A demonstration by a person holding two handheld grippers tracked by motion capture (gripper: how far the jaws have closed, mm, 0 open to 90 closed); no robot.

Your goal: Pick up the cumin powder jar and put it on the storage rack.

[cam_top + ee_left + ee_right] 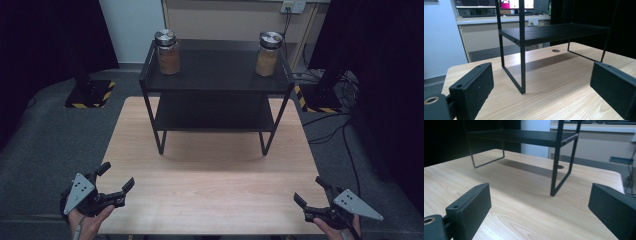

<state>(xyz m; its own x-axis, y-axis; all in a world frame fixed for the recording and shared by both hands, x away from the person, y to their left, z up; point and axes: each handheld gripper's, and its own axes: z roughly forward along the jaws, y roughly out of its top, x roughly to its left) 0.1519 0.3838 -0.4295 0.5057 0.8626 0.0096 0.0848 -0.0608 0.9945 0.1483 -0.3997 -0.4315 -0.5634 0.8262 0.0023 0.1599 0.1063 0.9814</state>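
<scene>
A black two-tier metal shelf [216, 85] stands on the far half of a light wooden table [210, 190]. On its top tier sit two glass jars with silver lids and brown contents, one at the left [167, 51] and one at the right [268, 53]. My left gripper [117, 176] rests open at the table's near left corner, held by a hand. At the near right corner my right gripper [311, 191] is open too. Both point toward the shelf [549, 32] [524, 136], with nothing between their jaws.
Grey floor surrounds the table. Black stands with yellow-striped bases [90, 92] flank the shelf, and cables [330, 125] run on the floor at the right. A desk with monitors [499, 3] and a wall outlet lie beyond.
</scene>
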